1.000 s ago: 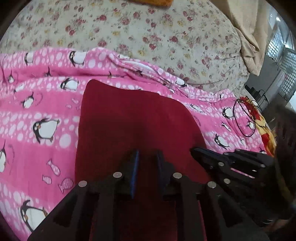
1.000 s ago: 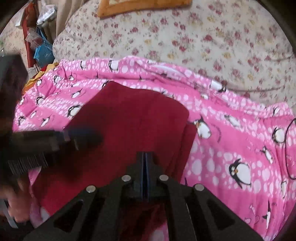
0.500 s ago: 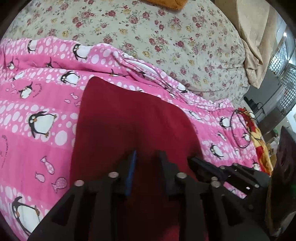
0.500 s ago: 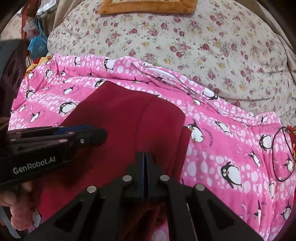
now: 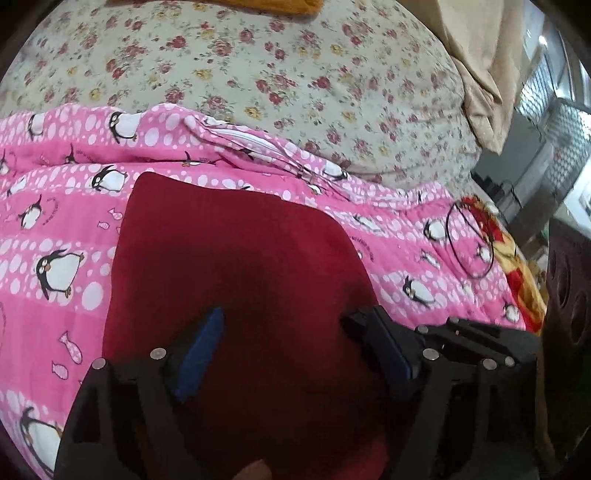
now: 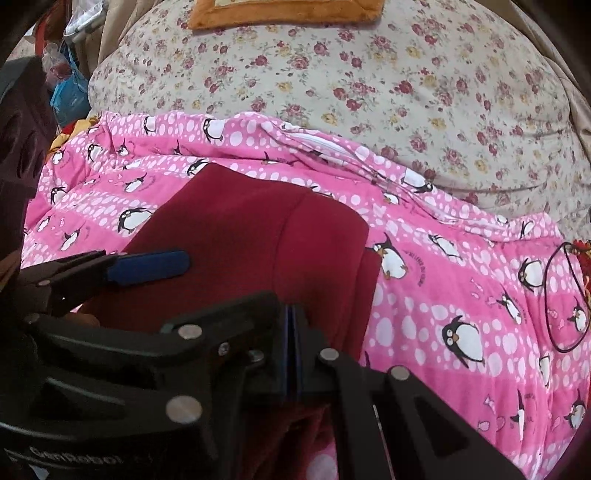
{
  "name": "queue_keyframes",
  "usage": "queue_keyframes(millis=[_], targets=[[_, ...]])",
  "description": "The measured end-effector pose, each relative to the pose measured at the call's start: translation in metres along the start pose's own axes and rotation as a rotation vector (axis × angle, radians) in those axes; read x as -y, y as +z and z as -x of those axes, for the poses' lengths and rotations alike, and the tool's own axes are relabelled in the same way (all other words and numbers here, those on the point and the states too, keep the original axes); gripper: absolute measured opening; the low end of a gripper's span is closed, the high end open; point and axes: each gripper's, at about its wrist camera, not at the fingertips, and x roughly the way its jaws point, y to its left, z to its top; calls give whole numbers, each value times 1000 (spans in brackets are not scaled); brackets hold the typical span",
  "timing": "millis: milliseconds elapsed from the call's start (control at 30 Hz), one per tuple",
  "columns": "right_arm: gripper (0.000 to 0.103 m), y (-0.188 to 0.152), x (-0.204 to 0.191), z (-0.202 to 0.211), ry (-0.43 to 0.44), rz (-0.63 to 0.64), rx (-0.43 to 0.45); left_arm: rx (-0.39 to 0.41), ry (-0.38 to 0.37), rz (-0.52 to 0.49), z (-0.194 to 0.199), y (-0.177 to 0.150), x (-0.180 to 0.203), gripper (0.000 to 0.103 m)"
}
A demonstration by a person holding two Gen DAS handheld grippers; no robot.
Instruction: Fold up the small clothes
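Left gripper point(image 5: 291, 354): jaws spread wide, blue pads well apart, nothing between them; it hovers over the near part of the red cloth point(image 5: 240, 266). Whether the pads touch the cloth cannot be told. Right gripper point(image 6: 291, 354): pads pressed together with no gap; whether any fabric is pinched between them cannot be told, since the tips sit directly over the cloth's near right edge, where the fabric below looks bunched. In the right wrist view the left gripper's blue pad point(image 6: 147, 266) shows side-on, just left of the right gripper, above the cloth's left half. The red cloth lies flat in a folded, roughly rectangular shape, with a vertical crease right of its centre and a second layer showing along its right edge. It rests on a pink penguin blanket point(image 6: 443, 295) that extends past the cloth on the left, right and far sides. A thin black loop point(image 5: 469, 240) lies on the blanket well to the right of the cloth, next to a red-and-yellow fabric point(image 5: 517, 266) at the blanket's right border. Beyond the cloth, past the blanket's rumpled far hem, a floral sheet point(image 6: 369, 92) covers the bed. An orange cushion point(image 6: 284, 13) sits on the sheet at the far end.
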Motion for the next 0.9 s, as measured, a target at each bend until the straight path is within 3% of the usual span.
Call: queue_keyframes(millis=[300,467,533,600,700,800,900], targets=[[3,-2,0,3,2,-7,19,-8,6,-3,-1,2,3,65],[4,-1,4,11,32,-72,50,59,79,-40,24,-1,11,65],[9,1,6,22,23,-87,50,101,107,-58,44,-4,15,66],[28,-1,2,37,-43,-71,49,138,137,-52,65,-13,18,67],[44,-15,3,64,-142,-130,55,192,178,-20,90,-36,20,67],[47,-32,6,83,-199,-186,51,186,251,-25,94,-51,20,67],[50,-45,10,96,-220,-208,58,190,259,-30,96,-54,20,67]])
